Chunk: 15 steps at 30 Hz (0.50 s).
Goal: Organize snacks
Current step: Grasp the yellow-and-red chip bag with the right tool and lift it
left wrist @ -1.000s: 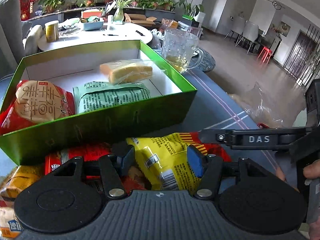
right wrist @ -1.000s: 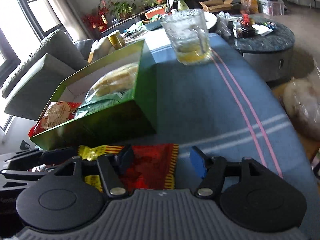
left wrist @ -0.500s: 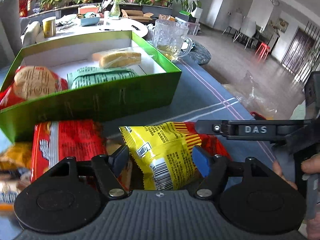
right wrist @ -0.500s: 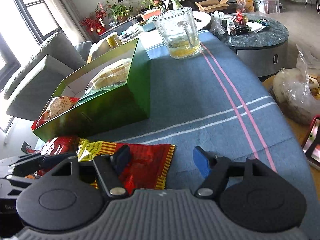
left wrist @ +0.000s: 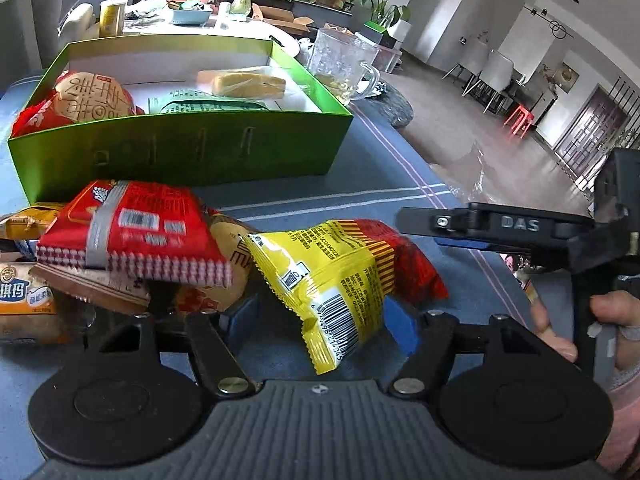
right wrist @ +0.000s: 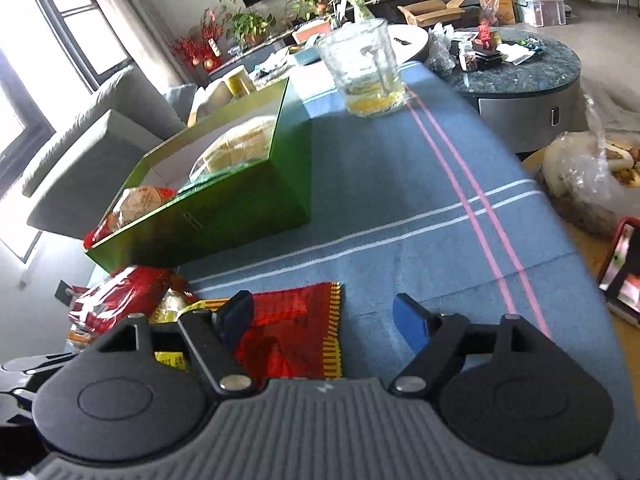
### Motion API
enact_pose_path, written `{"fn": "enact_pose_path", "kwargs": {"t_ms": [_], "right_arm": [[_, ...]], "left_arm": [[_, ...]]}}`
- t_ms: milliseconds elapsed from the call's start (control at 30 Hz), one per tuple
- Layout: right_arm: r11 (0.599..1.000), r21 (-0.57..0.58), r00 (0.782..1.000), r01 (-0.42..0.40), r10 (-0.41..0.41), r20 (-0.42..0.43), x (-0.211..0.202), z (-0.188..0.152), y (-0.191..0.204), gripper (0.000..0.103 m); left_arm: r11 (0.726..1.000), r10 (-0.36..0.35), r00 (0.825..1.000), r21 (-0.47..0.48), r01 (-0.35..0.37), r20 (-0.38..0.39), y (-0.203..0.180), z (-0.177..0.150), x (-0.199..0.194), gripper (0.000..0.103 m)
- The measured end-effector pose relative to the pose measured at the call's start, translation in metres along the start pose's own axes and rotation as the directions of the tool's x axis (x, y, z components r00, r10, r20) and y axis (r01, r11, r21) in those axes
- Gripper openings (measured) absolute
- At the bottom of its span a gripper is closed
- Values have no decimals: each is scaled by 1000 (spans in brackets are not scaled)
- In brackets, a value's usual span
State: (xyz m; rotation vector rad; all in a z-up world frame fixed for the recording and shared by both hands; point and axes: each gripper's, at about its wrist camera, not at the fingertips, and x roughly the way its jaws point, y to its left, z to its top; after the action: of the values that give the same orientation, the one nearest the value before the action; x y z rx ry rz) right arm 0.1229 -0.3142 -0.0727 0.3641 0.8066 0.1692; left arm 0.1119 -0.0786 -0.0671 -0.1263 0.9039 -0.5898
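Here, lowest in the left wrist view, the left gripper [left wrist: 320, 320] stands part open, its jaws having just been opening and then easing in a touch; the crinkled yellow-and-red foil snack packet [left wrist: 340, 276] lies between the blue pads [left wrist: 402, 330], but whether either pad presses on it I cannot tell, and it looks loose rather than pinched. Just left of it sits the red snack pouch with a grey barcode strip [left wrist: 132, 232], on top of a heap of orange and brown wrapped cakes [left wrist: 28, 300] at the left edge. At right, the right gripper [right wrist: 324, 314] comes in side-on, jaws apart and empty, with only the packet's red end below its left pad. Beyond the heap, mid-frame, the open green cardboard box [left wrist: 192, 152] already holds a round red-wrapped pastry, a green packet and a yellow cake in clear film. Farther, upper centre, a clear glass mug [left wrist: 344, 64] stands on the blue striped tablecloth [left wrist: 384, 168]. Judged step: taking up the next snack. Next move calls for closing squarely on the yellow packet, lifting it clear of the box's near wall, and setting it in the bare right part.
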Motion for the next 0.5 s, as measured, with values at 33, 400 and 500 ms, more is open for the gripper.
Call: {"fn": "enact_pose_path", "kwargs": {"t_ms": [33,400,500], "right_arm": [[1000,1,1000,-7,7,-4,-1,0,0,78],[998,0,996,-58,57,-74,8,-8,0,78],[995,-101,997,-19,12,-70,10,-14,13,78]], "left_arm": [[1000,-2,1000,-5,2,-1,0,0,0,65],[1000,0,1000,-22,0,-31,1,-1,13,65],[999,-11,999,-35,10,-35,4,-2,17,65]]}}
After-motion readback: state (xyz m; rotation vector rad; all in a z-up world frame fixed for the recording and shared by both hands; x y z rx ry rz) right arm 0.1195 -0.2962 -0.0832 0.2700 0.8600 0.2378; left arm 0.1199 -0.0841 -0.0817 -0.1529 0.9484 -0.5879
